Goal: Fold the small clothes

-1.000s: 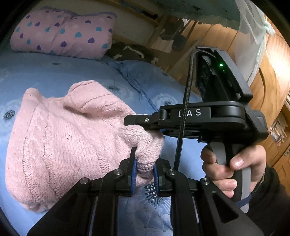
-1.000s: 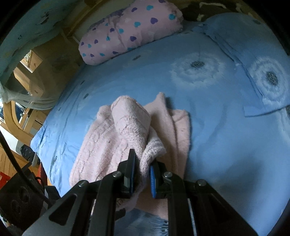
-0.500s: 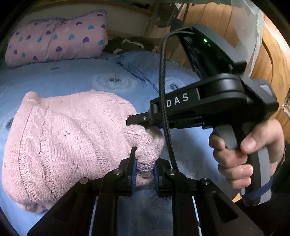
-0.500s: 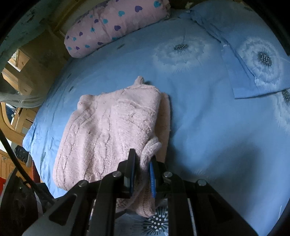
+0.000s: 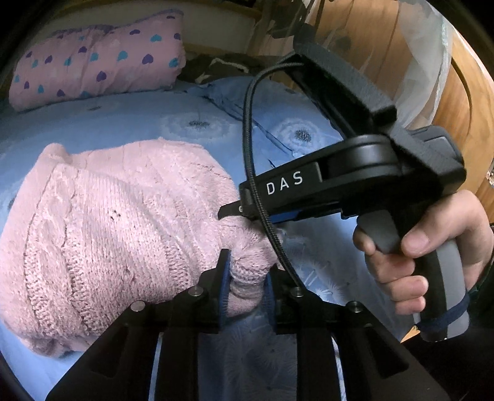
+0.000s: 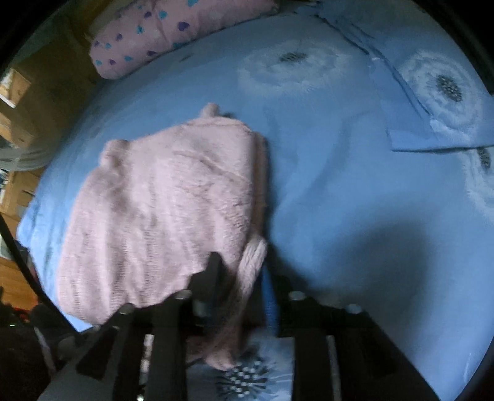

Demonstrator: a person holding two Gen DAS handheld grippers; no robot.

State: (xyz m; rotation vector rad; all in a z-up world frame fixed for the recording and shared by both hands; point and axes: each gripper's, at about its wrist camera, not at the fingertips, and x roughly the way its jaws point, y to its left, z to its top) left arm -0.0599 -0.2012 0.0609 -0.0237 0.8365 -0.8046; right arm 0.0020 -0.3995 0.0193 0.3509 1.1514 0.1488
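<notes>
A pink knitted sweater [image 5: 117, 234] lies folded over on the blue bedsheet [image 5: 129, 123]; it also shows in the right wrist view [image 6: 166, 200]. My left gripper [image 5: 245, 277] is shut on a bunched corner of the sweater. My right gripper [image 6: 240, 268] has its jaws apart, with a loose sweater edge [image 6: 251, 262] hanging between the fingers; the view is blurred. In the left wrist view the right gripper [image 5: 234, 212] sits just above the same corner, held by a hand [image 5: 426, 246].
A pink heart-print pillow [image 5: 98, 74] lies at the head of the bed, also in the right wrist view [image 6: 173, 27]. A blue pillowcase [image 6: 432, 86] lies at the right. Wooden furniture [image 5: 463, 101] stands beside the bed.
The lifted sweater half has been laid over onto the rest, flattening the fold. The right gripper's jaws have widened and the sweater edge now hangs loose between them. The left keeps its grip.
</notes>
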